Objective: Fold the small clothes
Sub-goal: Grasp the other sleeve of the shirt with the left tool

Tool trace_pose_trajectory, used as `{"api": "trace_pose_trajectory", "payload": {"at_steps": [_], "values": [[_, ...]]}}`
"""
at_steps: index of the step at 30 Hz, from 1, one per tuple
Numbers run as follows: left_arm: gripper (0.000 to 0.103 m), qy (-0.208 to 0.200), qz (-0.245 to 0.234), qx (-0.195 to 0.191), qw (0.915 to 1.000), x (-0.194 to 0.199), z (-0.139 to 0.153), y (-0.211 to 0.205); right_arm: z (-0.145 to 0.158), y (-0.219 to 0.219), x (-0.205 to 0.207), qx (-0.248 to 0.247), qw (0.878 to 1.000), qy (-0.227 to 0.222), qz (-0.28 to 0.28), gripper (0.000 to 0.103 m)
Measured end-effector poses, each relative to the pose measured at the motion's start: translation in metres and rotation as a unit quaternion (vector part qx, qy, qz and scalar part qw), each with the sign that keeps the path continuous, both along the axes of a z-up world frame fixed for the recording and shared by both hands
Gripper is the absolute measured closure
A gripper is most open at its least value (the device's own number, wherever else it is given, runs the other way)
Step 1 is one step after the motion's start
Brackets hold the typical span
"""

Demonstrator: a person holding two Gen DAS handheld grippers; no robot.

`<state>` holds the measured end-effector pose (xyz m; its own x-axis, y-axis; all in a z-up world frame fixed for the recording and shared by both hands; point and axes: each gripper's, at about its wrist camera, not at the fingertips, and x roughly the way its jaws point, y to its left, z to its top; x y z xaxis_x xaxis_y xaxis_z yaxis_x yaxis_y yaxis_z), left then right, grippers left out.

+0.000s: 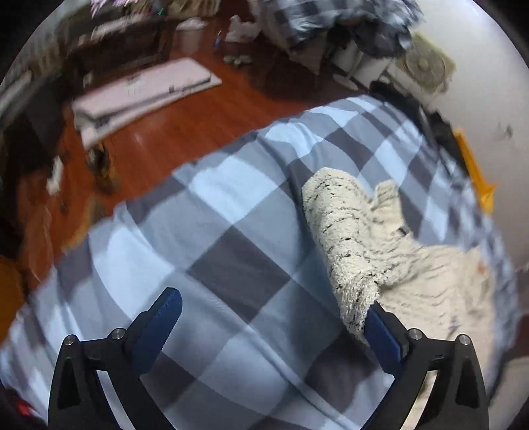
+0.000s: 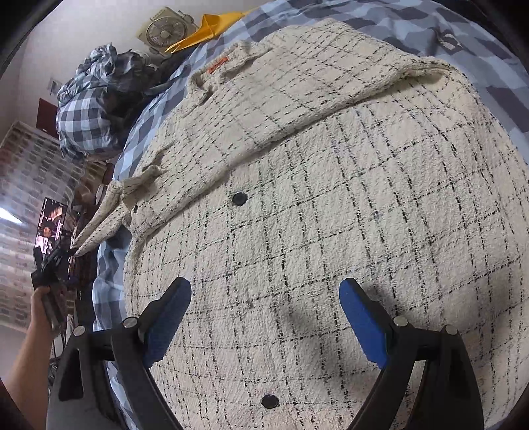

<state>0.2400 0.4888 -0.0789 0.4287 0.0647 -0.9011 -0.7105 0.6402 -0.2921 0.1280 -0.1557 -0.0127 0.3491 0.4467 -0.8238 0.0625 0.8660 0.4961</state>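
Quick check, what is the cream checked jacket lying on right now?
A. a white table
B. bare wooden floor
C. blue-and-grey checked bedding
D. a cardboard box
C: the jacket is spread over the blue-and-grey checked bedding, which shows around its edges in both views.

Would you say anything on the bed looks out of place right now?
Yes: one sleeve of the cream checked jacket is draped over a finger of the open left gripper, seemingly snagged rather than lying flat.

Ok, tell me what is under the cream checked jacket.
The jacket lies spread on a blue and grey checked bedsheet, which shows around its edges. Whatever else might lie beneath the jacket is covered and cannot be seen.
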Motion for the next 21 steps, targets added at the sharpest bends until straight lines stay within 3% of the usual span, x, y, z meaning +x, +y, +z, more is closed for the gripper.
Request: {"api": "trace_pose_trajectory", "payload": {"at_steps": [1,3,5,7,10,12,14,17,19,21], "values": [[0.0,0.012,0.001,0.007,0.9999,0.002,0.0,-0.002,0.001,0.001,-0.001,-0.002,1.0,-0.001,0.001,0.014],[0.0,0.05,-0.023,0.078,0.9955,0.022,0.011,-0.018,0.001,0.002,0.0,-0.005,1.0,0.0,-0.001,0.014],[0.0,0.074,-0.042,0.177,0.9805,0.038,0.035,-0.034,-0.001,0.002,0.0,-0.007,1.0,0.005,-0.001,0.014],[0.0,0.067,-0.04,0.202,0.9763,0.052,0.049,-0.035,-0.004,0.003,0.001,-0.008,1.0,0.011,0.001,0.014],[0.0,0.044,-0.025,0.167,0.9846,0.067,0.067,-0.026,-0.005,0.005,0.002,-0.005,1.0,0.016,0.005,0.014],[0.0,0.011,-0.016,0.115,0.9931,0.067,0.076,-0.018,-0.007,0.003,0.003,0.001,1.0,0.019,0.006,0.014],[0.0,-0.003,-0.002,0.032,0.9995,0.062,0.073,-0.005,-0.009,0.001,0.003,0.006,1.0,0.025,0.004,0.014],[0.004,0.018,0.014,-0.066,0.9976,0.05,0.057,0.005,-0.013,-0.002,0.003,0.019,0.999,0.036,0.002,0.014],[0.009,0.024,0.016,-0.086,0.9959,0.042,0.053,0.006,-0.013,-0.003,0.002,0.024,0.999,0.038,0.002,0.014],[0.009,0.035,0.022,-0.042,0.9983,0.032,0.064,0.004,-0.011,-0.002,0.001,0.024,0.999,0.038,0.004,0.014]]}}
